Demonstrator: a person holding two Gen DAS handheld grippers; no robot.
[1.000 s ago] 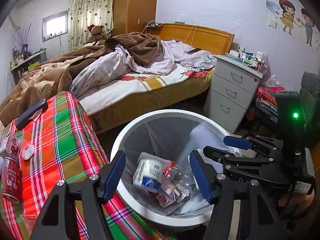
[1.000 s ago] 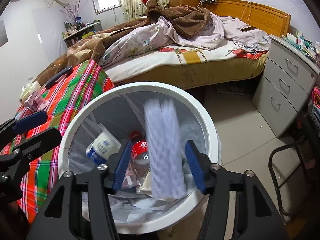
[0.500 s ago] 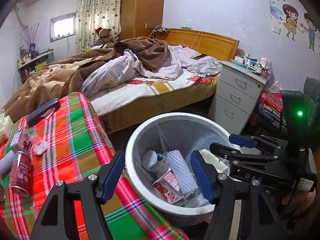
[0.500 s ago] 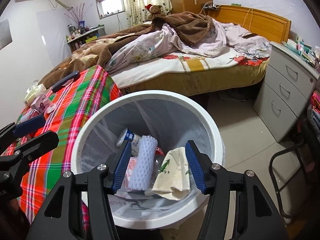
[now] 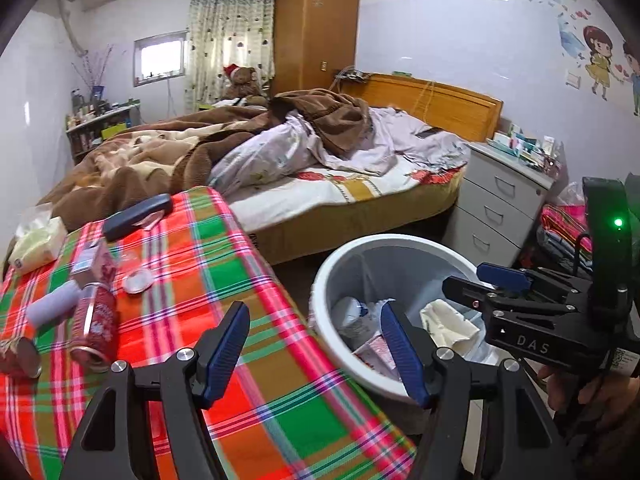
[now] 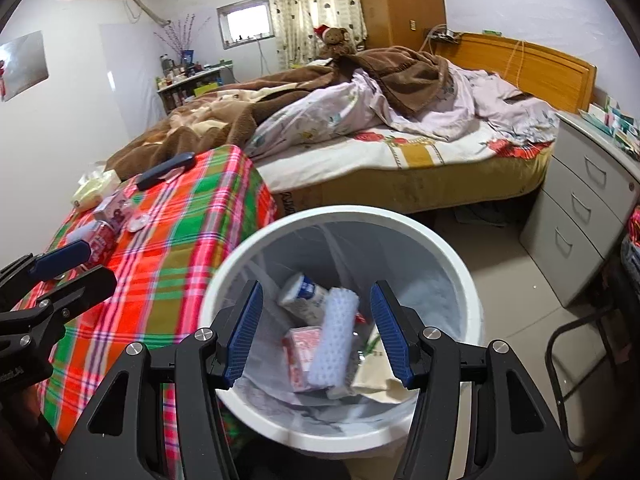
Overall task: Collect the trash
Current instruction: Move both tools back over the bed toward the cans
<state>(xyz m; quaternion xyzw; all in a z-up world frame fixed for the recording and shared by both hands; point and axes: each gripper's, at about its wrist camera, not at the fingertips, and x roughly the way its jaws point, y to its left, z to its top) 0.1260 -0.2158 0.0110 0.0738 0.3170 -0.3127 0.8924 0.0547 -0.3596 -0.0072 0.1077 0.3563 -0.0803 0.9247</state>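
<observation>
1. Bedroom with an unmade bed [image 5: 328, 184] under a brown blanket [image 6: 248, 120], a wooden wardrobe [image 5: 316, 24], a grey chest of drawers [image 5: 500, 208] and cartoon stickers on the wall.
2. At the foot of the bed stands a tabletop [image 5: 208, 280] covered by a red, green and orange checked cloth.
3. On the cloth lie two red cans [image 5: 96, 324] on their sides, a small pink carton [image 5: 94, 260], a white foam tube [image 5: 52, 306], a round clear lid [image 5: 138, 280], a dark flat case [image 5: 136, 216] and a pack of tissues [image 5: 36, 240].
4. Just beside the tabletop, on the floor, stands a white bin [image 6: 448, 252] lined with a clear bag.
5. Inside the bin lie a white bottle with a blue label [image 6: 304, 290], a white foam net sleeve [image 6: 334, 336], a pink carton [image 6: 300, 350] and a cream paper wrapper [image 6: 376, 376].
6. The left gripper [image 5: 316, 356] hovers over the edge of the tabletop next to the bin; its jaws stand apart with nothing between them.
7. The right gripper [image 6: 318, 336] hangs above the bin's mouth, pointing down into it; its jaws are likewise spread and hold nothing, the trash lying well below them.
8. A hand [image 5: 576, 392] shows at the right edge of the left view, behind the right gripper's body, whose green light is on.
</observation>
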